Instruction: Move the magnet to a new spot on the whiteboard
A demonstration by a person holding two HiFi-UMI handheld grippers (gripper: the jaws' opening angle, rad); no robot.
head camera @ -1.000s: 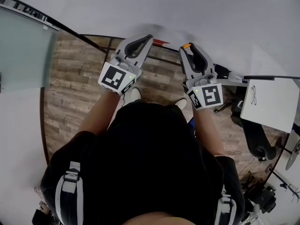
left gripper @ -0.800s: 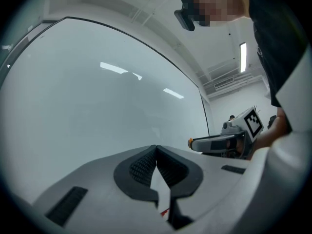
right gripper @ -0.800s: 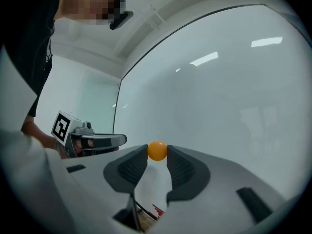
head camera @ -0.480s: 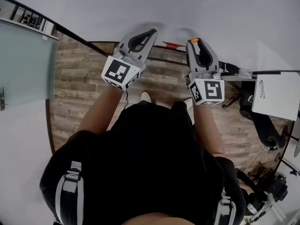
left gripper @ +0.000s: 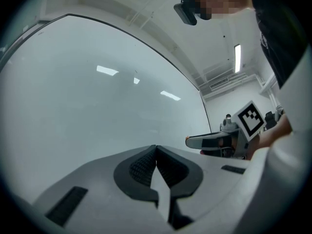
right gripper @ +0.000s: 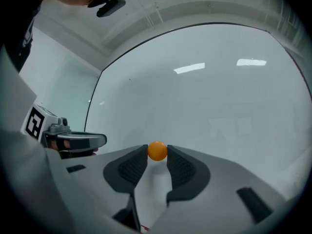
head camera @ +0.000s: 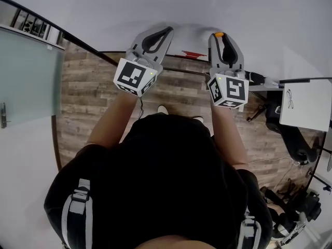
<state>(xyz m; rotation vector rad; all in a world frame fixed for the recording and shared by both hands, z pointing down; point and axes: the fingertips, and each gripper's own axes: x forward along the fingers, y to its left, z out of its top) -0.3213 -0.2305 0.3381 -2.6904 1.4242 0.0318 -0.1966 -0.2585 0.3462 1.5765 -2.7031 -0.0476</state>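
The whiteboard fills the top of the head view, a plain white face. My right gripper reaches toward it, shut on a small orange round magnet at its tips. In the right gripper view the magnet sits pinched between the two dark pads, just in front of the whiteboard; I cannot tell whether it touches the board. My left gripper hovers beside it on the left, shut and holding nothing. In the left gripper view its pads meet, facing the bare whiteboard.
Red markers lie on the ledge under the board between the grippers. A glass panel stands at the left. At the right are a table with a white sheet and a dark chair. Wood floor lies below.
Both grippers have moved forward and up toward the whiteboard, the right one carrying the orange magnet. The jaws have kept the same spacing.
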